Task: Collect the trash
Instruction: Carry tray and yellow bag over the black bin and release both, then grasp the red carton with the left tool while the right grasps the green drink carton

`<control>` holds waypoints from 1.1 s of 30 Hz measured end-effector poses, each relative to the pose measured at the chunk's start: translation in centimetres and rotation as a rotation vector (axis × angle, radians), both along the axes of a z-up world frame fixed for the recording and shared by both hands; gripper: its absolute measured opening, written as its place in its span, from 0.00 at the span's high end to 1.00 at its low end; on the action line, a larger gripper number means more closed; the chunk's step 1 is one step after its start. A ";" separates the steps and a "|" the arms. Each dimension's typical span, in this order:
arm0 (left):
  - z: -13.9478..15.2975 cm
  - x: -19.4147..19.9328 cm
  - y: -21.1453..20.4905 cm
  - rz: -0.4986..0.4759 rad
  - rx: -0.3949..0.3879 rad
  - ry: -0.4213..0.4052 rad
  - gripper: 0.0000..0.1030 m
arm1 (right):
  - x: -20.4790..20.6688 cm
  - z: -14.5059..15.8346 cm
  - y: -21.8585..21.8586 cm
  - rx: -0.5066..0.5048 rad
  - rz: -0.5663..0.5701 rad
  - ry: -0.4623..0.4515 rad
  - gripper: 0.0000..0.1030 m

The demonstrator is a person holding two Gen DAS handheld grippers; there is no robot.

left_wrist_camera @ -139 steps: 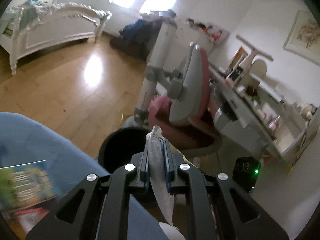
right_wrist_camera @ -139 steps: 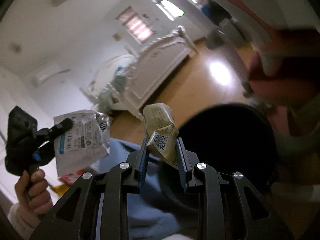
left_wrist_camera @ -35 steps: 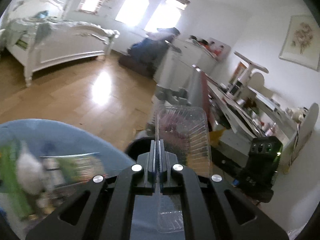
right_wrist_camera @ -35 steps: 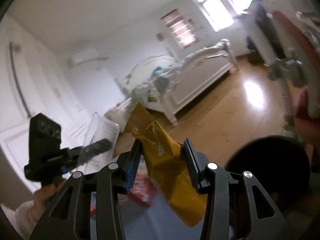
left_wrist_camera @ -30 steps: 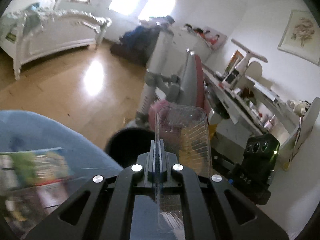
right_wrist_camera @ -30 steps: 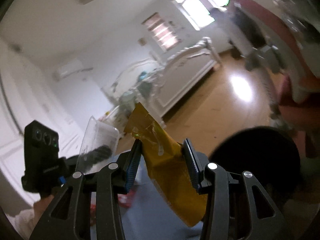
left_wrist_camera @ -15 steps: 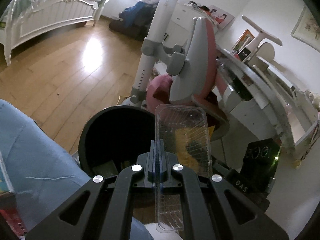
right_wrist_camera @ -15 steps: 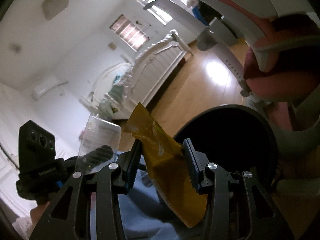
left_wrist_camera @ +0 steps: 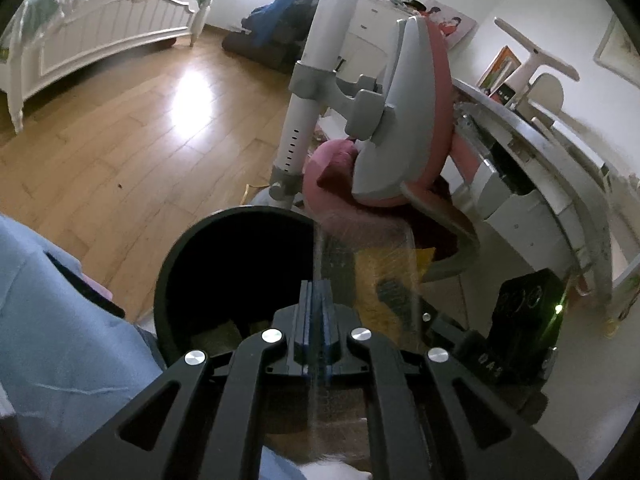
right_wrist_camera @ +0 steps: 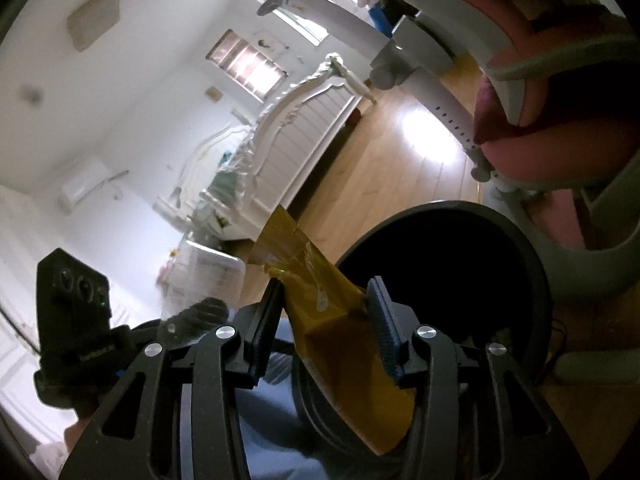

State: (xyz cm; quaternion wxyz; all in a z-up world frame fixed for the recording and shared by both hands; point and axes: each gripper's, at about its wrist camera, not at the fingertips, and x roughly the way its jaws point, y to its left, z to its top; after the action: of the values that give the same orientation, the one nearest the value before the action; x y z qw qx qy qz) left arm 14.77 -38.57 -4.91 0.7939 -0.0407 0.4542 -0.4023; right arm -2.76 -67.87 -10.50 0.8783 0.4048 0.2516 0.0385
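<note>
A black round bin [left_wrist_camera: 168, 272] stands on the wooden floor, just below and ahead of both grippers. My left gripper [left_wrist_camera: 316, 288] is shut on the edge of a clear plastic tray [left_wrist_camera: 372, 264], which stands over the bin's right rim and looks blurred; its jaws are starting to open. In the right wrist view my right gripper [right_wrist_camera: 326, 292] holds a crumpled yellow wrapper [right_wrist_camera: 332, 344] beside the bin [right_wrist_camera: 440, 208]. Its jaws are opening, with both pads still on the wrapper. The clear tray [right_wrist_camera: 208, 276] shows at the left there.
A pink and grey chair [left_wrist_camera: 400, 120] stands right behind the bin, with a white desk [left_wrist_camera: 560, 184] to its right. A blue cloth surface [left_wrist_camera: 60, 320] borders the bin on the left. The wooden floor [left_wrist_camera: 120, 140] runs back to a white bed [left_wrist_camera: 100, 40].
Both grippers have sunk and tipped down towards the bin, which now fills more of both views. Several seconds ago they held other wrappers; now they hold the tray and the yellow wrapper.
</note>
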 end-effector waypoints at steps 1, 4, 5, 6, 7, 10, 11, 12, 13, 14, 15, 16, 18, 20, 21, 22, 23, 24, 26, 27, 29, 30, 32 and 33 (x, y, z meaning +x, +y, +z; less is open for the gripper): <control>0.1 0.0 -0.1 0.006 0.017 -0.011 0.88 | -0.1 0.0 -0.1 0.006 -0.013 0.002 0.35; 0.3 0.0 0.3 0.025 0.035 -0.030 0.31 | -0.5 0.3 -0.2 0.018 -0.039 -0.010 0.27; 0.6 -0.1 0.6 0.043 0.031 -0.056 0.24 | -0.5 0.4 -0.2 0.013 -0.042 -0.006 0.27; 1.1 -0.4 1.2 0.058 0.024 -0.086 0.22 | -0.6 0.5 -0.1 0.006 -0.044 -0.002 0.27; 1.4 -0.5 1.4 0.055 0.021 -0.091 0.22 | -0.7 0.7 0.0 0.004 -0.042 -0.002 0.27; 2.5 -1.1 2.6 0.053 -0.002 -0.092 0.21 | -1.1 1.4 0.9 -0.008 -0.033 -0.002 0.25; 3.2 -1.6 3.3 0.055 -0.014 -0.101 0.21 | -1.2 1.6 1.3 -0.013 -0.027 -0.006 0.25; 3.7 -2.1 3.9 0.056 -0.023 -0.109 0.21 | -1.3 1.8 1.6 -0.017 -0.021 -0.009 0.24; 4.1 -2.5 4.4 0.058 -0.029 -0.115 0.21 | -1.3 2.2 2.3 -0.028 -0.009 -0.011 0.24; 4.7 -3.0 5.1 0.061 -0.035 -0.124 0.21 | -1.4 2.7 3.1 -0.040 0.005 -0.014 0.24; 5.1 -3.6 5.9 0.065 -0.042 -0.133 0.20 | -1.4 3.2 4.0 -0.052 0.022 -0.018 0.23; 5.7 -4.2 6.8 0.071 -0.048 -0.145 0.18 | -1.3 3.6 4.7 -0.062 0.038 -0.022 0.23; 6.8 -5.5 9.0 0.092 -0.051 -0.172 0.17 | -1.2 4.6 6.5 -0.085 0.073 -0.029 0.23; 7.7 -6.7 11.5 0.107 -0.054 -0.200 0.17 | -0.9 5.8 8.9 -0.112 0.122 -0.042 0.23; 8.0 -7.2 12.7 0.121 -0.044 -0.213 0.17 | -0.8 6.5 10.2 -0.125 0.147 -0.050 0.22; 8.2 -7.5 13.4 0.130 -0.034 -0.222 0.17 | -0.7 6.9 11.3 -0.136 0.167 -0.056 0.22; 8.4 -7.9 14.8 0.146 -0.020 -0.237 0.17 | -0.6 7.3 12.4 -0.150 0.189 -0.061 0.21; 8.6 -8.3 16.0 0.159 -0.009 -0.250 0.17 | -0.5 7.8 13.6 -0.166 0.213 -0.066 0.20; 8.4 -9.2 18.9 0.195 0.030 -0.274 0.17 | -0.2 8.8 16.5 -0.198 0.277 -0.076 0.19; 8.2 -9.5 20.2 0.214 0.051 -0.281 0.17 | 0.0 9.2 18.0 -0.214 0.309 -0.078 0.18; 7.6 -10.0 23.1 0.255 0.095 -0.286 0.17 | 0.2 9.7 20.5 -0.245 0.355 -0.078 0.18; 7.2 -10.2 24.3 0.274 0.111 -0.282 0.17 | 0.4 9.9 21.7 -0.259 0.379 -0.077 0.17; 6.1 -10.4 27.0 0.314 0.141 -0.261 0.17 | 0.8 10.2 24.4 -0.293 0.427 -0.072 0.16; 5.7 -10.4 28.0 0.325 0.152 -0.250 0.17 | 1.1 10.3 25.6 -0.311 0.446 -0.068 0.16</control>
State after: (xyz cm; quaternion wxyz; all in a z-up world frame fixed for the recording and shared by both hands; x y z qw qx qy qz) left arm 4.40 -10.61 0.74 0.8992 -0.0032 0.3686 -0.2356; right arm -1.66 -42.29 -0.17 0.9077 0.1981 0.3079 0.2052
